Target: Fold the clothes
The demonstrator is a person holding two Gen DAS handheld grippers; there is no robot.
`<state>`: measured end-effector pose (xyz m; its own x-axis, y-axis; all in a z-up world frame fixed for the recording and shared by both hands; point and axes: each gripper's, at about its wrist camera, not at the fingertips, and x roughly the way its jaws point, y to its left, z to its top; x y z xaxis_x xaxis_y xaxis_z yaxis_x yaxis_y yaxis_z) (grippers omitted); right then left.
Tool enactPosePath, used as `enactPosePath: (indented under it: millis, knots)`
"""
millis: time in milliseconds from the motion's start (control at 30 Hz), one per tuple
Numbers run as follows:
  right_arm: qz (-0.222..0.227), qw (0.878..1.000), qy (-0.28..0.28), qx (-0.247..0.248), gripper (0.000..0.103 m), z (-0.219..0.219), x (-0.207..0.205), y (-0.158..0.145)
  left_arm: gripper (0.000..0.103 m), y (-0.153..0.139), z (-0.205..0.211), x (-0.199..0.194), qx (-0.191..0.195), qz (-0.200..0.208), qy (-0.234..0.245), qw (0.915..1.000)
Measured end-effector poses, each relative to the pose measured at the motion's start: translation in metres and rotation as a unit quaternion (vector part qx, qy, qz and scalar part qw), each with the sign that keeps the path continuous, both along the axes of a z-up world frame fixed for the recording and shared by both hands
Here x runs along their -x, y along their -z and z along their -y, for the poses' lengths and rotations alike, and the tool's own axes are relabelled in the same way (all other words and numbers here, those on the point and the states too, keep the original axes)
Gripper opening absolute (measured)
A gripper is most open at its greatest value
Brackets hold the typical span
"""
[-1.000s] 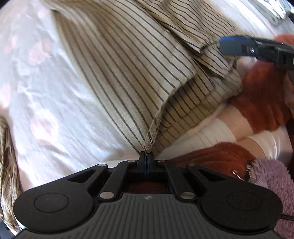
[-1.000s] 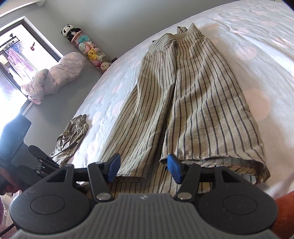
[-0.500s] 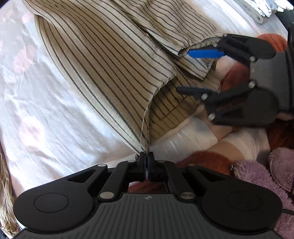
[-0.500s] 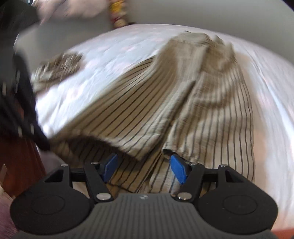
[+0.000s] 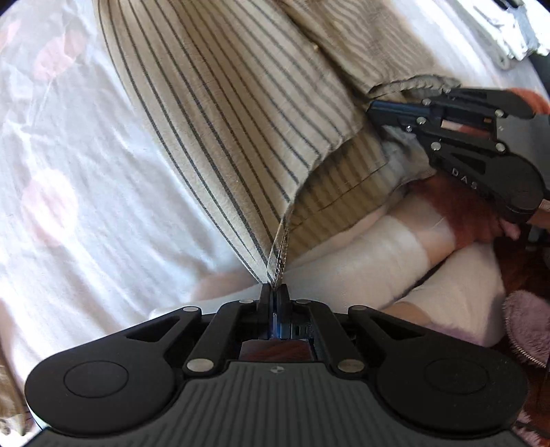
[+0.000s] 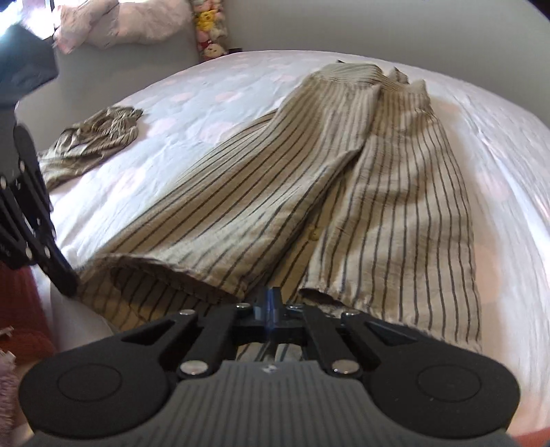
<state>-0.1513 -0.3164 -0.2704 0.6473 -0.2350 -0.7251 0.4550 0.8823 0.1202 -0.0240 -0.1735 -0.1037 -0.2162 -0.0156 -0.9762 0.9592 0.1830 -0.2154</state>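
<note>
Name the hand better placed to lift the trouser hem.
Left: its fingers pinch the striped trousers at a hem corner; the right gripper is shut beside the other hem, grip unclear.

place: home bedroom | signs: bed sheet (image 6: 213, 103); plush toys (image 6: 211, 25); window-side bedding (image 6: 113, 24)
</note>
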Motion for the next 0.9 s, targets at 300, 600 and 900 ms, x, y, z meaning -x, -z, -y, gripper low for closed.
enactPosePath:
  millis: [300, 600, 900]
  knots:
    - [-0.021, 0.995, -0.051, 0.079, 0.048, -0.027, -0.017, 0.002, 0.000, 0.014, 0.001, 0.005, 0.017, 0.000, -0.026, 0.9995]
    - [-0.003, 0.997, -0.008, 0.070, 0.002, -0.020, -0.010, 0.001, 0.000, 0.012, -0.004, 0.009, 0.035, -0.002, -0.036, 0.9987]
    - [-0.062, 0.998, -0.005, 0.025, 0.001, -0.015, -0.013, 0.015, 0.000, 0.027, -0.003, 0.001, 0.007, -0.034, -0.058, 0.9977]
